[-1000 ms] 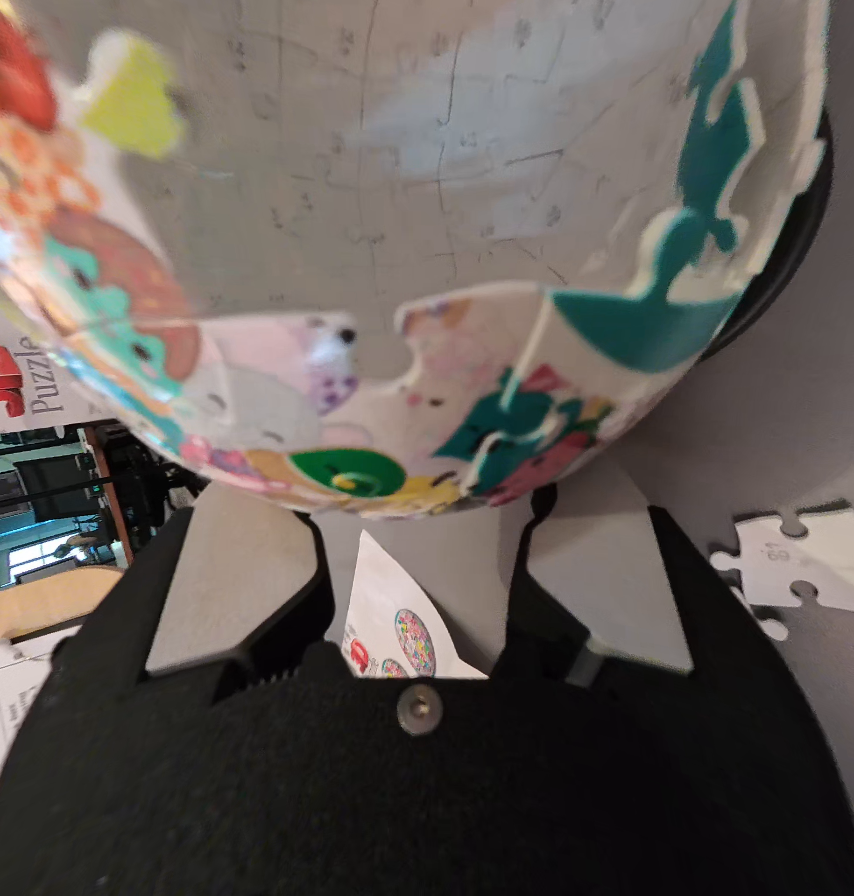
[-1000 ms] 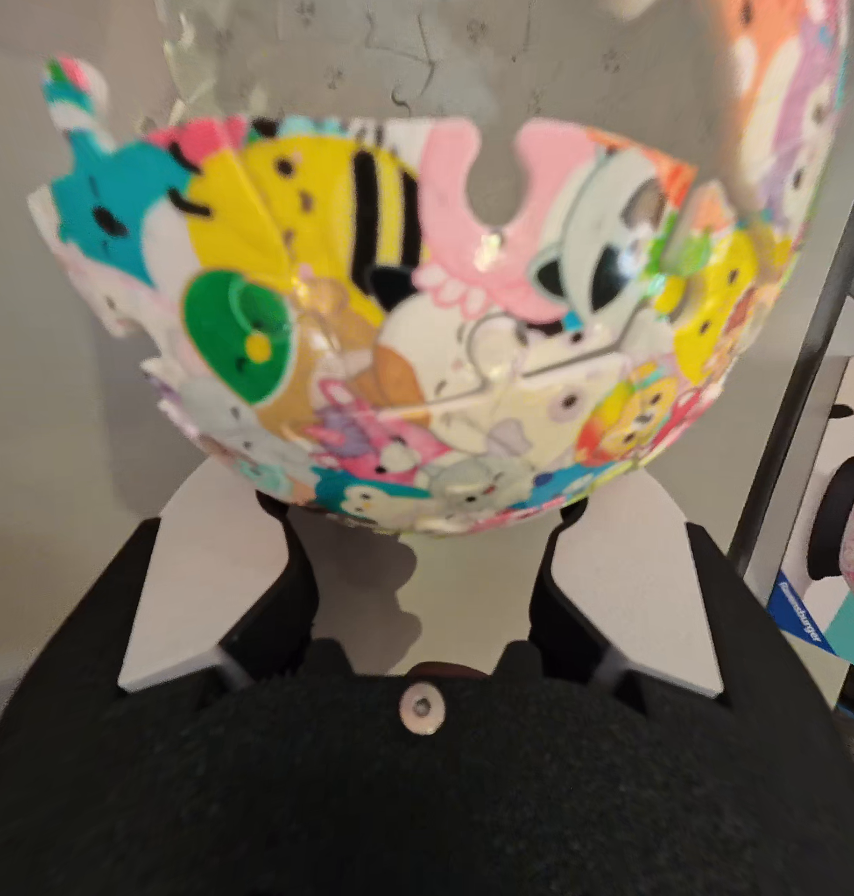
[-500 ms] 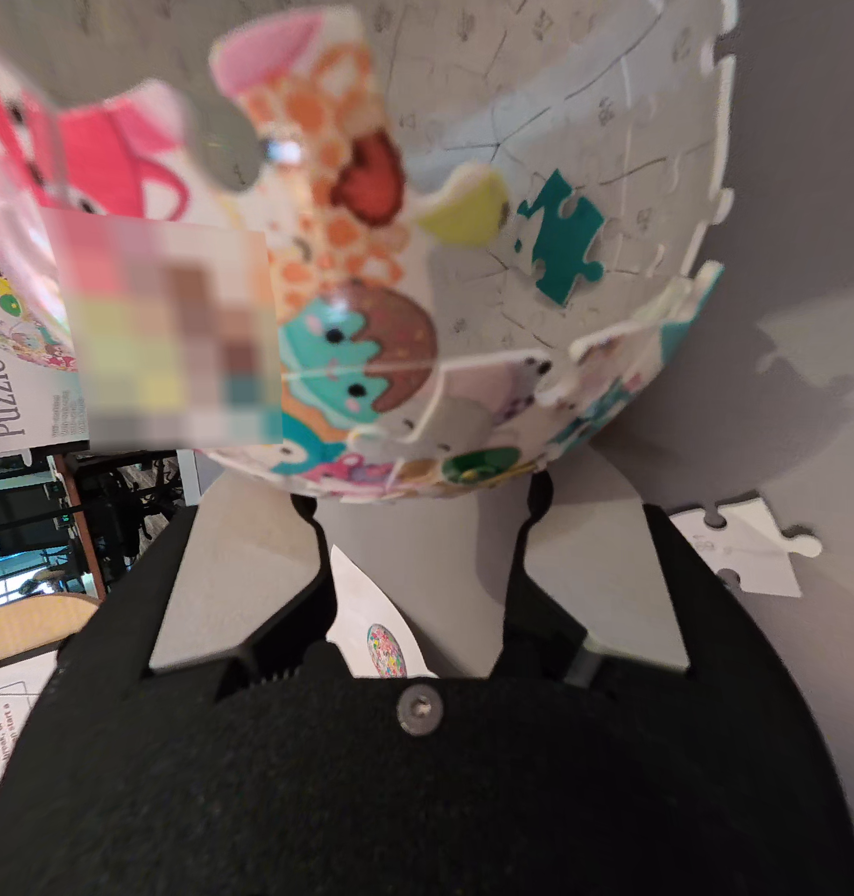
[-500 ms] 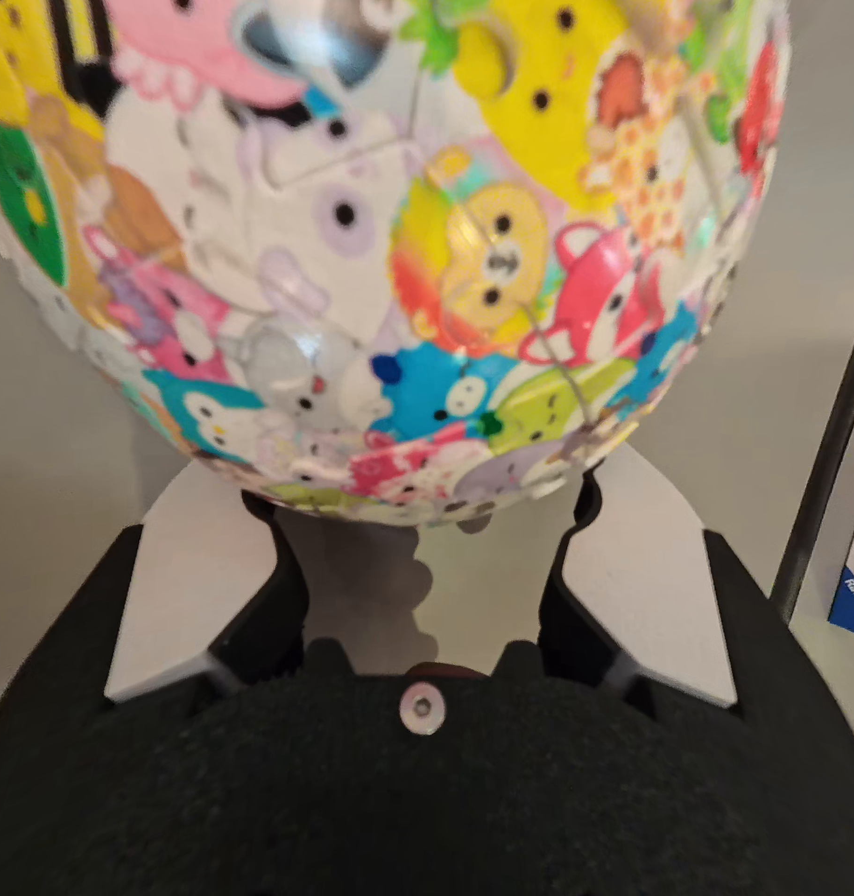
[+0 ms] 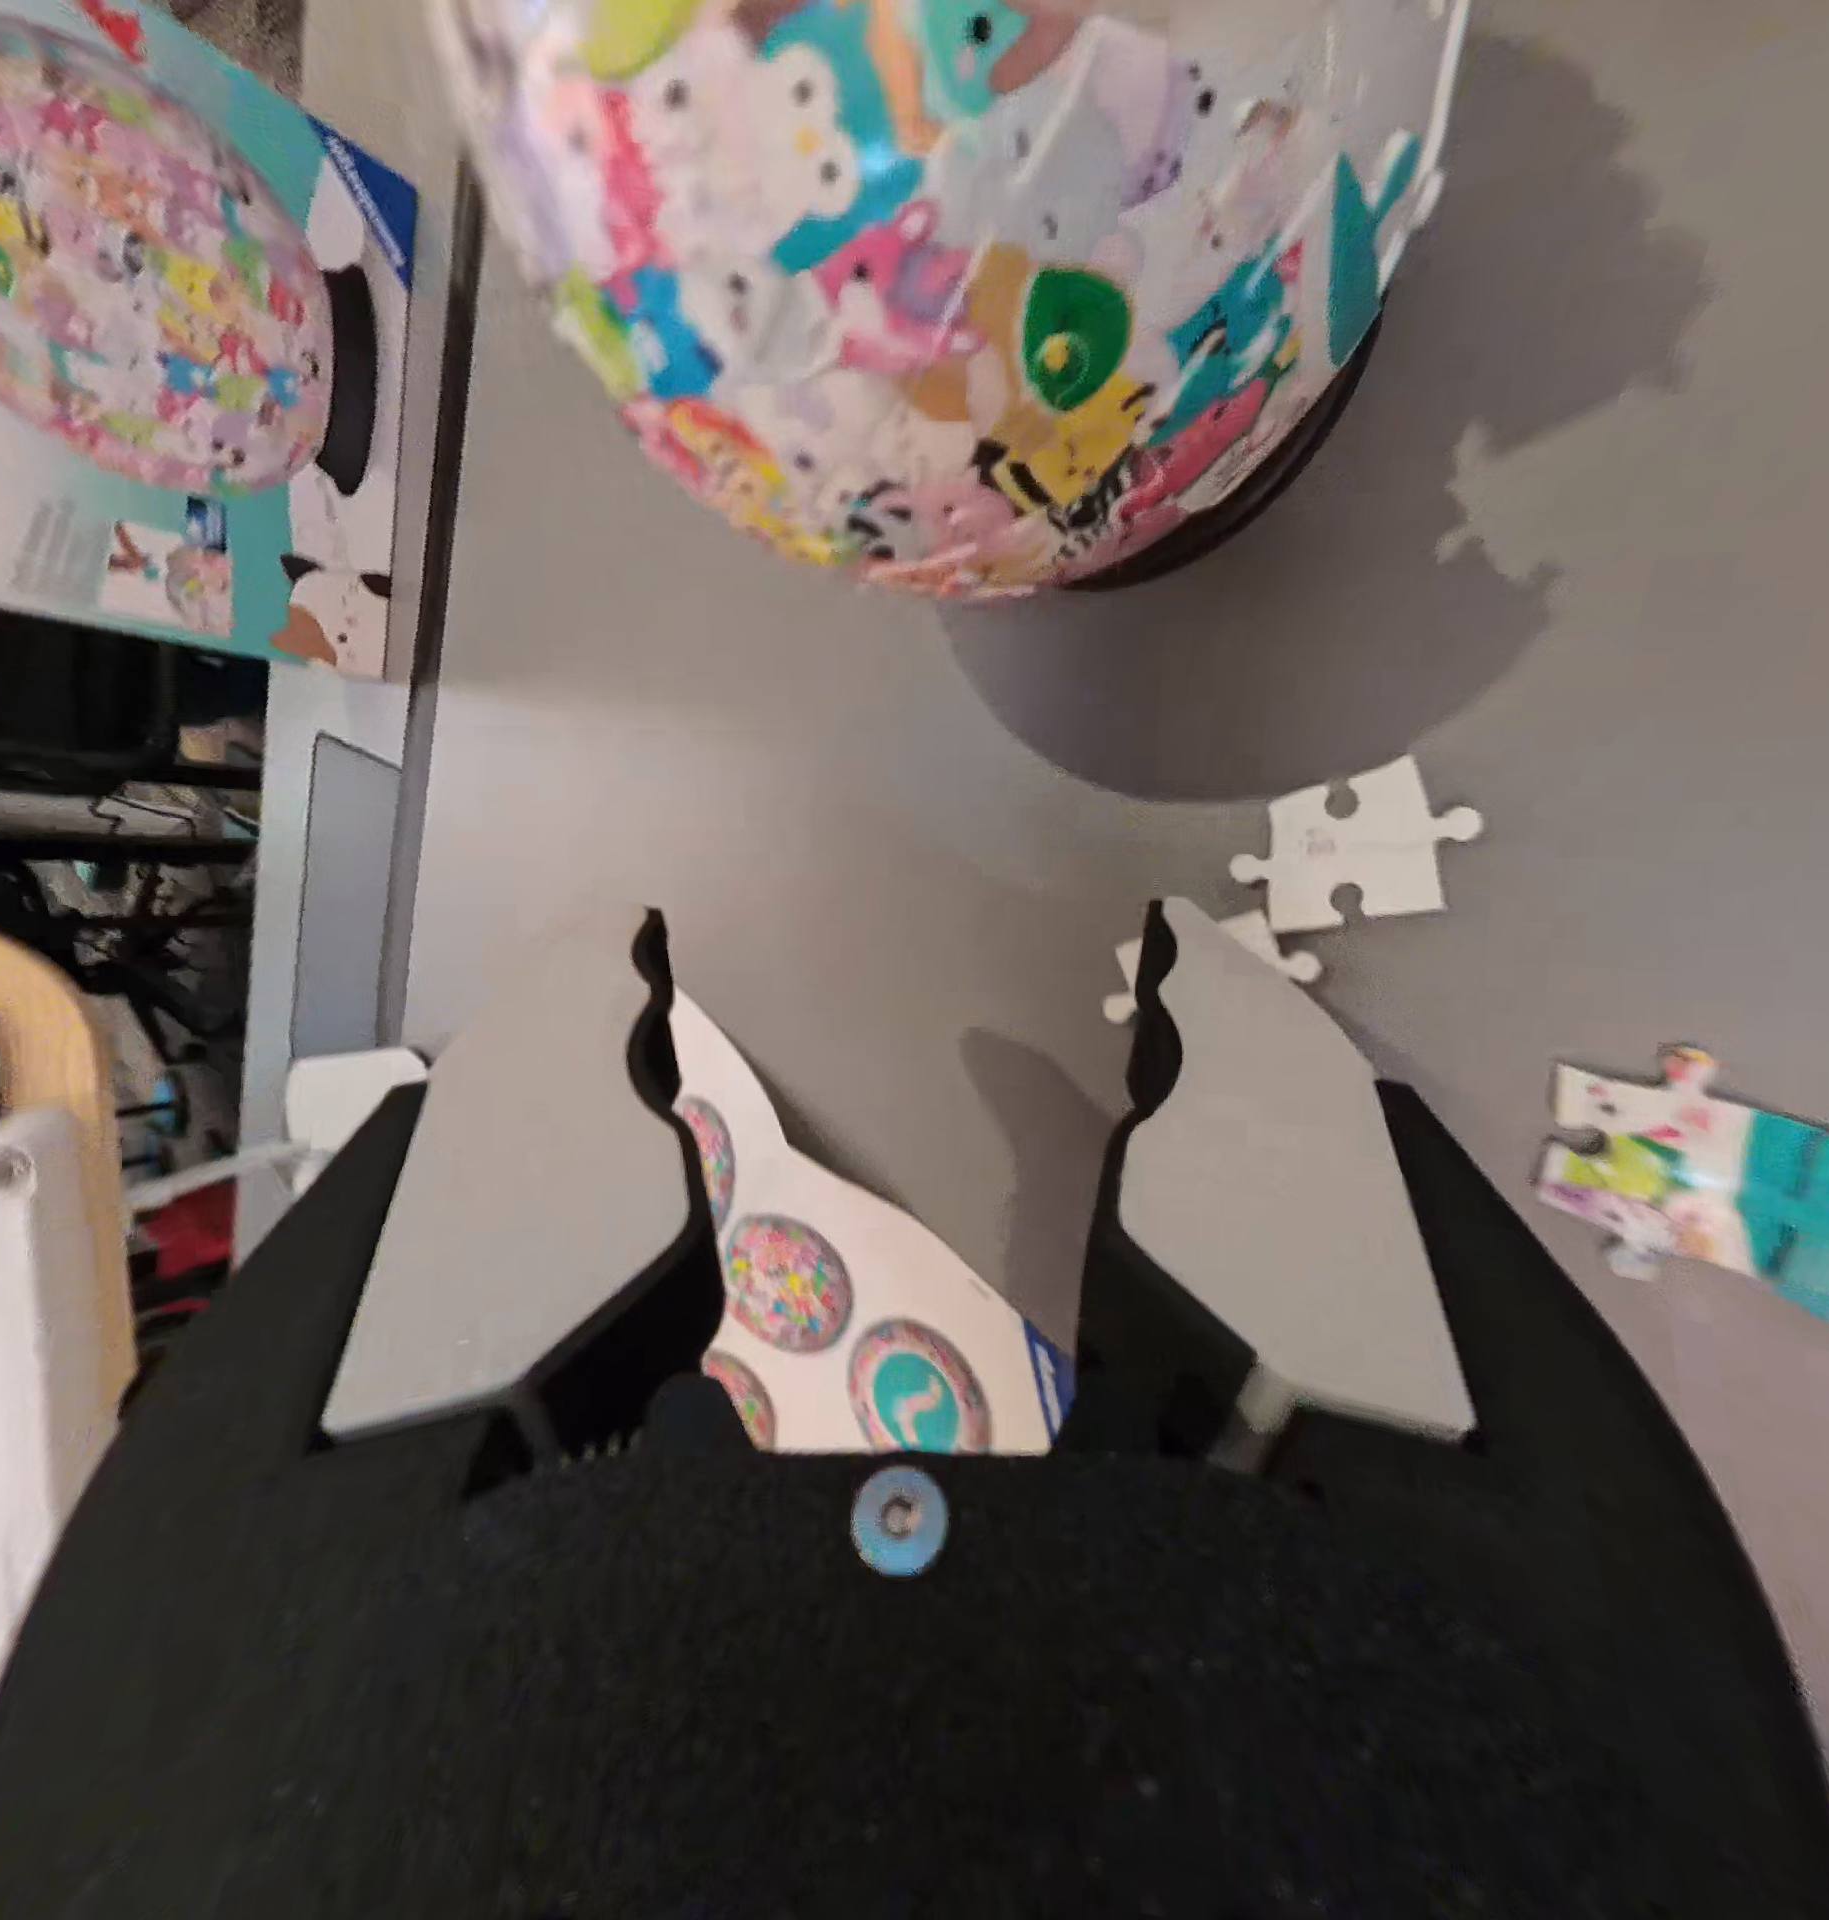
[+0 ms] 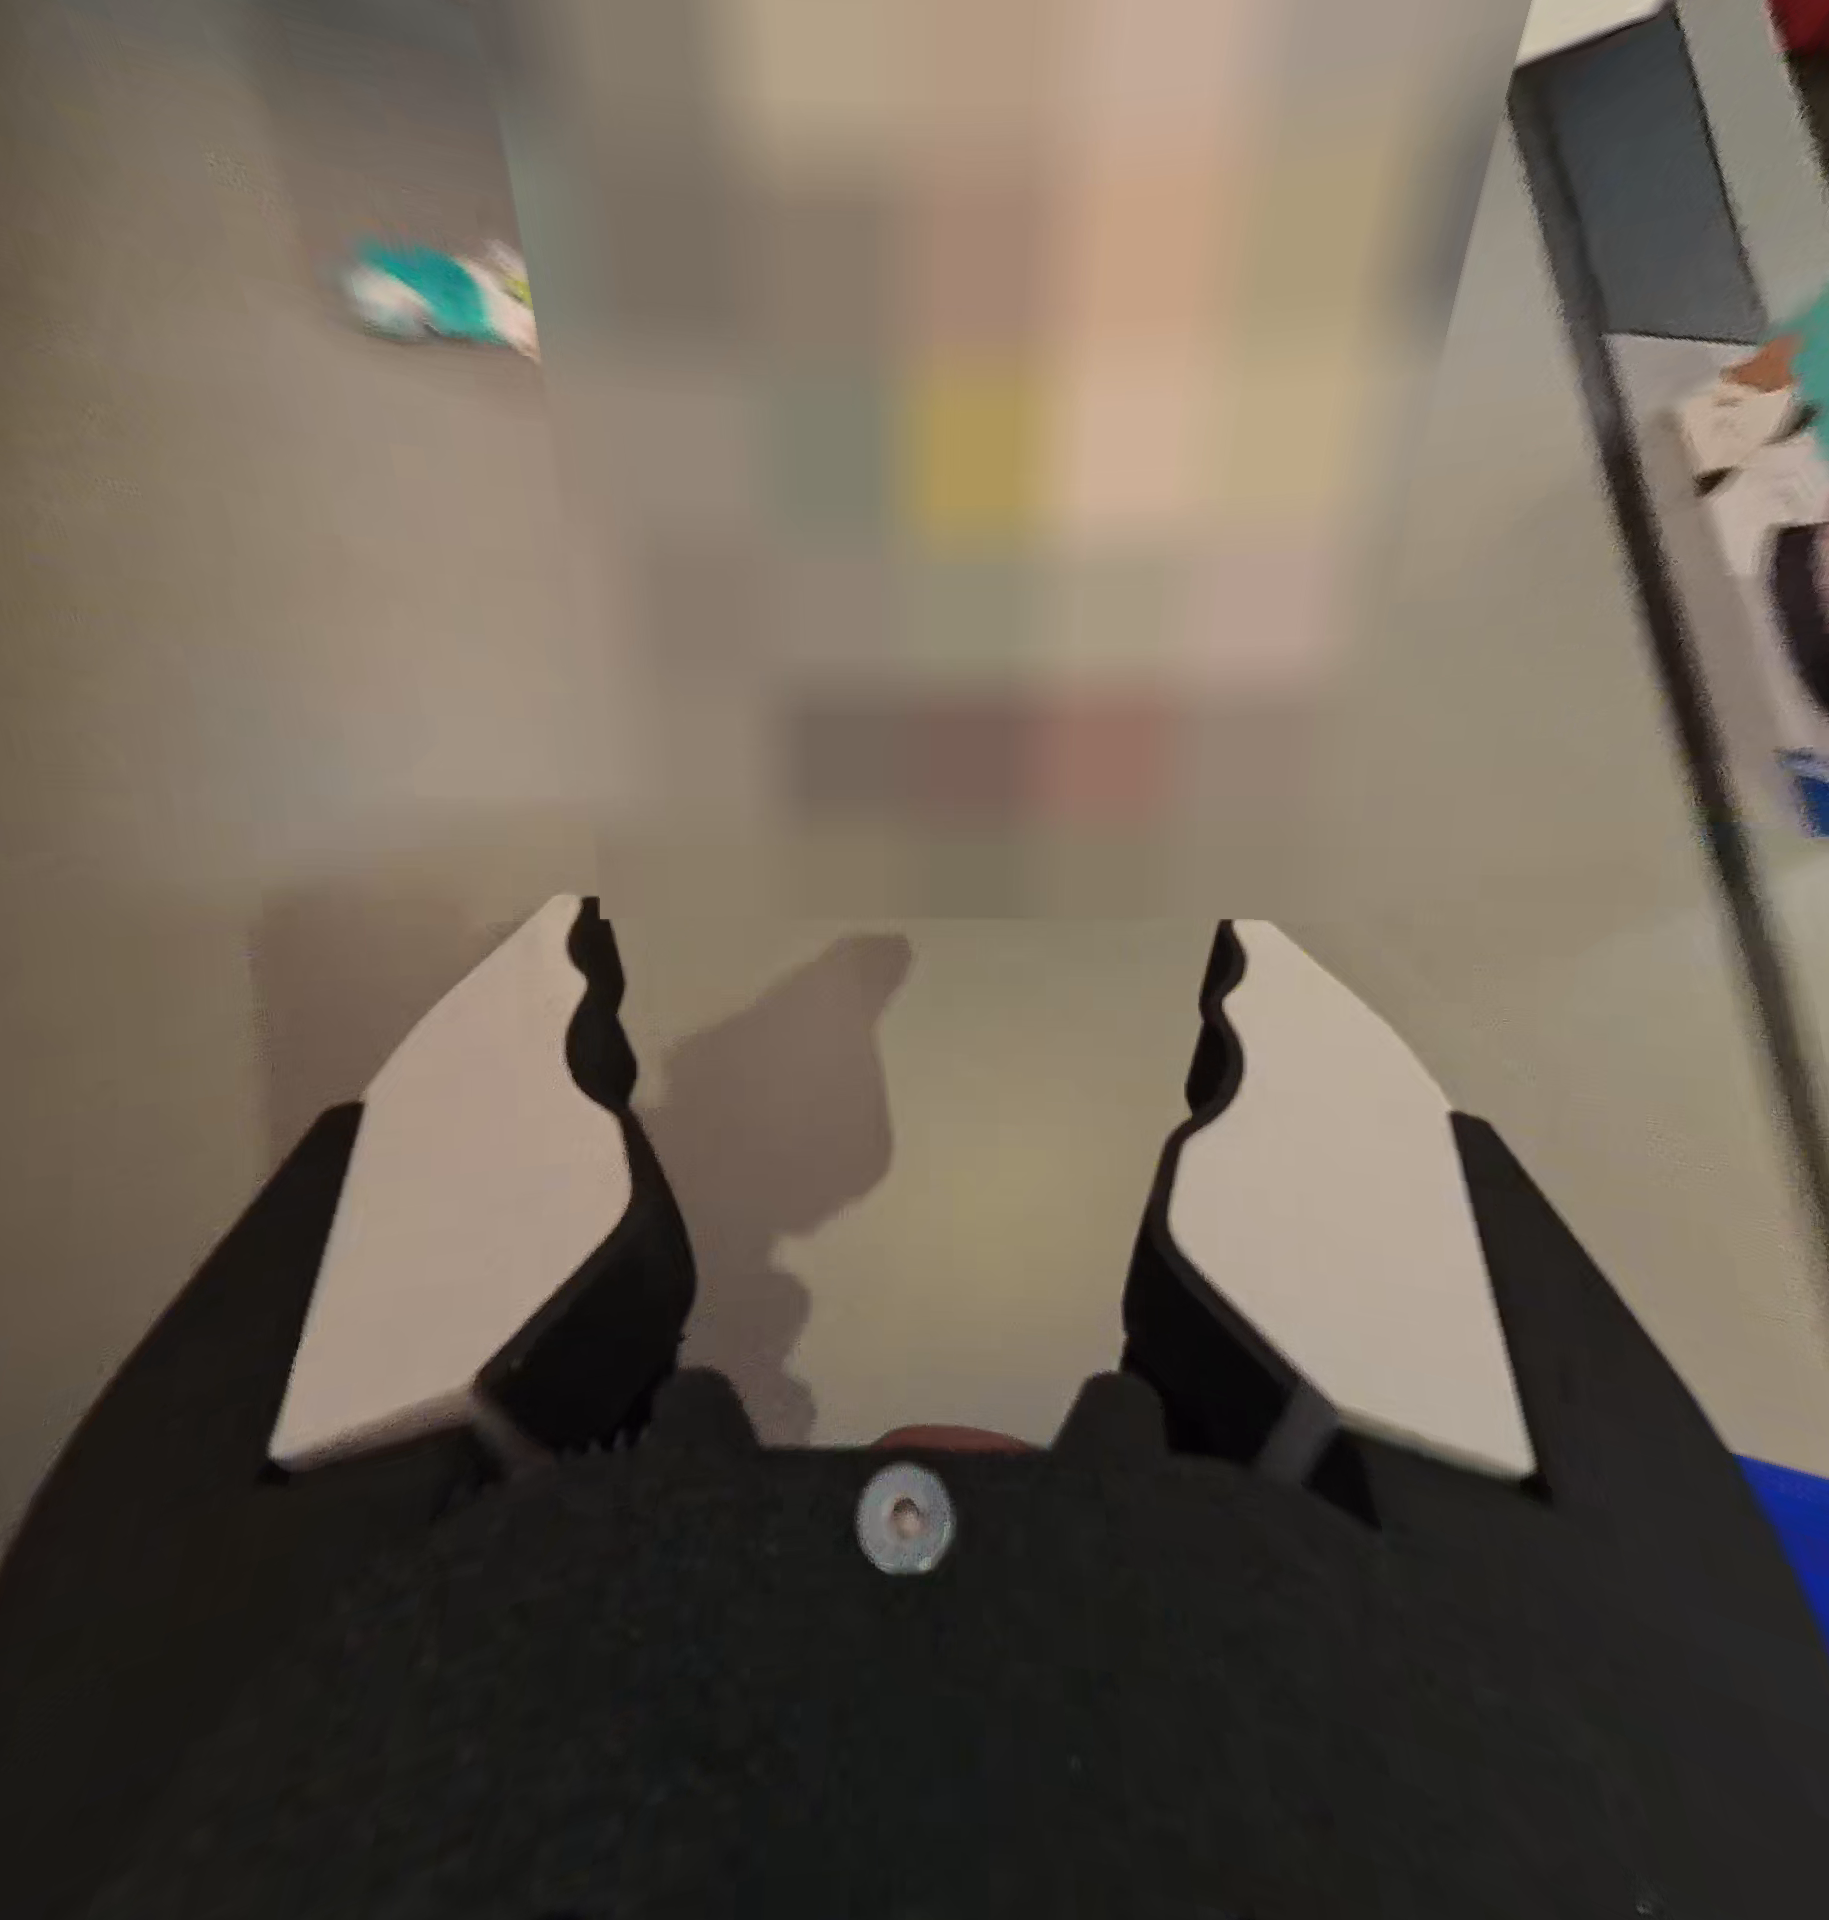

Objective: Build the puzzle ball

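The part-built puzzle ball [image 5: 941,291], covered in bright cartoon animals, sits on a black stand [image 5: 1294,478] on the grey table at the top of the left wrist view. My left gripper [image 5: 903,920] is open and empty, well short of the ball. Two white face-down pieces [image 5: 1351,857] lie by its right fingertip, and a coloured teal piece [image 5: 1710,1184] lies further right. My right gripper [image 6: 905,920] is open and empty over bare grey table. A mosaic patch hides the middle of the right wrist view, so the ball cannot be made out there. A teal piece [image 6: 437,291] lies at its upper left.
The puzzle box [image 5: 162,312] stands at the left, past a dark table edge; it also shows blurred in the right wrist view [image 6: 1814,582]. A printed leaflet [image 5: 837,1247] lies under my left gripper. Shelving and a wooden chair back are off the table's left side. Left tips to right tips: about 20 cm. From my left tips it is roughly 9 cm to the coloured teal piece [image 5: 1710,1184]; from my right, 25 cm.
Both grippers have drawn back from the ball, which was right at their fingertips. The ball has turned: its grey inside no longer faces the left wrist view.
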`<state>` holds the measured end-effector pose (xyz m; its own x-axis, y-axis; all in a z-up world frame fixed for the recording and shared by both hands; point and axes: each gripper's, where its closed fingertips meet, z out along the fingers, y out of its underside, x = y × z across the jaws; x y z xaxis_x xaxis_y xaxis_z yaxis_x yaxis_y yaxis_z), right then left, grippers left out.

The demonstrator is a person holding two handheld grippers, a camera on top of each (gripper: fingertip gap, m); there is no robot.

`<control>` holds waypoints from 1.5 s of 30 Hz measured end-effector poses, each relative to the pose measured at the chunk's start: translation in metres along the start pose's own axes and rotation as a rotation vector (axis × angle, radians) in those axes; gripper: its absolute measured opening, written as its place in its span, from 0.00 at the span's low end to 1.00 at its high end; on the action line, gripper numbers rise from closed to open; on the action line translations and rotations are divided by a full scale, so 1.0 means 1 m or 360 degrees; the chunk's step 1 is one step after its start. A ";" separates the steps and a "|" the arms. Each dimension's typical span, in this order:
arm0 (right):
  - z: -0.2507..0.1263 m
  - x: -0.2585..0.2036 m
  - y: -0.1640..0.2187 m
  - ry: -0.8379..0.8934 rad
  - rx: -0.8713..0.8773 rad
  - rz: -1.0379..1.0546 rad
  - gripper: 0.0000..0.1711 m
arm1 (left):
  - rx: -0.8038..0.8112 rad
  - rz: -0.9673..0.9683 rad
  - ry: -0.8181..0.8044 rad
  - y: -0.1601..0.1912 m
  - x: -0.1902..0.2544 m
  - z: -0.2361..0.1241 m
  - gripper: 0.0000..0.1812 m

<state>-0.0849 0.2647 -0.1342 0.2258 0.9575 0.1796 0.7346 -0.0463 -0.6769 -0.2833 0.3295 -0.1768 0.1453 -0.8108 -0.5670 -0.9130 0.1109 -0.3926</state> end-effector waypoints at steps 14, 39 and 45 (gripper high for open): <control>0.058 -0.229 -0.034 -0.0956 0.0230 0.0112 0.30 | 0.0257 -0.0444 0.0049 -0.032 0.018 -0.059 0.46; 0.064 -0.229 -0.062 -0.1290 0.0181 -0.0743 0.19 | 0.0349 -0.0708 0.0083 -0.035 0.051 -0.092 0.45; 0.044 -0.256 -0.062 -0.1096 0.0283 -0.0629 0.19 | 0.0408 -0.0831 0.0039 -0.029 0.087 -0.123 0.46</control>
<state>-0.2162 0.0347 -0.1699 -0.5157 0.8567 -0.0109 0.5521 0.3225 -0.7689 -0.2913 0.1854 -0.1259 0.5397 -0.8083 -0.2356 -0.6010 -0.1739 -0.7801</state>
